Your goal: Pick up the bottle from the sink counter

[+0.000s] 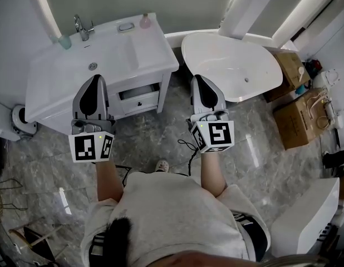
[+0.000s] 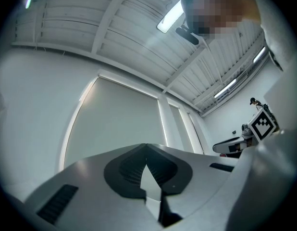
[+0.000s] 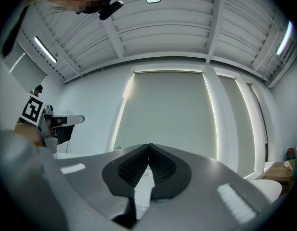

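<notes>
Left gripper (image 1: 96, 78); bottle (image 1: 145, 21) head-view only

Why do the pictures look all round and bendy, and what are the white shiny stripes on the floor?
Head view: a wide lens curves the sink counter and bathtub; the stripes are lights mirrored in the glossy floor. Left gripper view: dark rounded corners, glare from a ceiling lamp. Right gripper view: the same bending, with a bright light strip.
</notes>
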